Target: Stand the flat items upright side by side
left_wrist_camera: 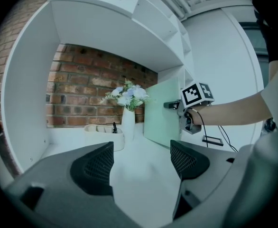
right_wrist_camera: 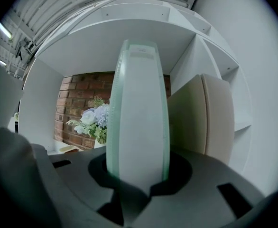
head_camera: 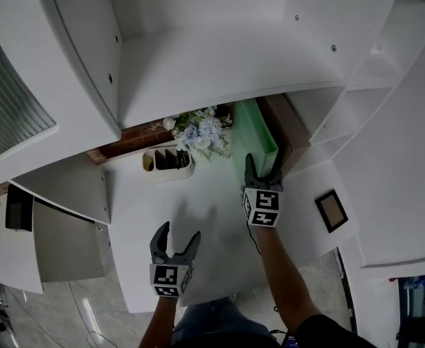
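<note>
White table [head_camera: 198, 227]: pen tray [head_camera: 167, 162] and flower vase [left_wrist_camera: 128, 123] along the back edge; green book [head_camera: 254, 130] and brown book [head_camera: 288, 125] upright toward the right edge.

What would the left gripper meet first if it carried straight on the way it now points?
Open and empty, the left gripper aims over the white desktop towards the tall white vase of pale flowers, probably the first thing in line. Depth is unclear; it might touch the desktop sooner.
</note>
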